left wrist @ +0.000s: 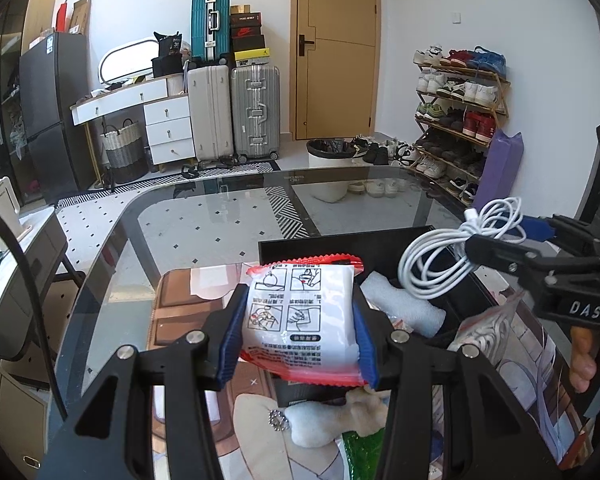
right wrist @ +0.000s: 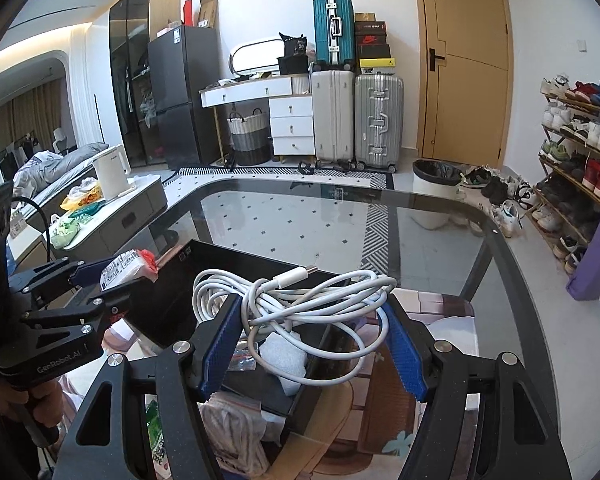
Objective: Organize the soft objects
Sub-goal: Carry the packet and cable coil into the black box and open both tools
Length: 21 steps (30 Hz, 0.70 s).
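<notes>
I hold red-edged white packet [left wrist: 302,320] pinched across its width in left gripper [left wrist: 298,334], lifted above black box [left wrist: 340,246] for straight drop. Right gripper [right wrist: 314,342] clamps coiled white cable [right wrist: 300,300], loops hanging over same box. Foam piece [left wrist: 404,308] already inside. Zip bag [left wrist: 488,328] and green packet [left wrist: 362,452] wait on printed mat [left wrist: 180,312] beside box.
</notes>
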{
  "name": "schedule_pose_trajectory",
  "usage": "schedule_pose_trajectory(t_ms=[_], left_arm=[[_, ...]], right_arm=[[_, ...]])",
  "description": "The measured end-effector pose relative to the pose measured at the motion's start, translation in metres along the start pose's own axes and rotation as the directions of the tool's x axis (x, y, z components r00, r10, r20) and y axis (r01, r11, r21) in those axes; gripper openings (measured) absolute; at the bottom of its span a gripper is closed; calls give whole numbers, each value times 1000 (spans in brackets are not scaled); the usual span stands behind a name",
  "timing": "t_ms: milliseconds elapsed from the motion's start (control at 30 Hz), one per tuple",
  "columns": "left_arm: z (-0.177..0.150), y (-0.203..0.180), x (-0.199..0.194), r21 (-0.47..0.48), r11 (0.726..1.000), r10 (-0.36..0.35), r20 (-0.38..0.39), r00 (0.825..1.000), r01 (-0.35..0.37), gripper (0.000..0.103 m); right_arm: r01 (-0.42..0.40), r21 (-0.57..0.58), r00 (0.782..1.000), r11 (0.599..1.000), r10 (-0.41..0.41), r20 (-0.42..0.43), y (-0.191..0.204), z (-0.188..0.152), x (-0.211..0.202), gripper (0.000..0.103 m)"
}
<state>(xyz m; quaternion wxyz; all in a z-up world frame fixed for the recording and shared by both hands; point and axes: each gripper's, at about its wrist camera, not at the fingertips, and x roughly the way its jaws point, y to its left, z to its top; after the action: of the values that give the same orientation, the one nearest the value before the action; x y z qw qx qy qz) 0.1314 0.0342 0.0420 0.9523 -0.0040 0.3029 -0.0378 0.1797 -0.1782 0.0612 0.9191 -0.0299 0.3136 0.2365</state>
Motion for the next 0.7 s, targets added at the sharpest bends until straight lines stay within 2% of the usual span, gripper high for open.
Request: schedule_pose_trajectory(t_ms=[300, 700], left_arm=[[3, -4, 9, 12, 1000, -20, -10, 1000, 20, 47], [-1, -8, 22, 38, 999, -34, -43, 998, 36, 47]], right_arm=[[-18, -31, 999, 999, 17, -32, 10, 4, 24, 70], [-30, -29, 999, 999, 28, -42, 12, 3, 35, 70]])
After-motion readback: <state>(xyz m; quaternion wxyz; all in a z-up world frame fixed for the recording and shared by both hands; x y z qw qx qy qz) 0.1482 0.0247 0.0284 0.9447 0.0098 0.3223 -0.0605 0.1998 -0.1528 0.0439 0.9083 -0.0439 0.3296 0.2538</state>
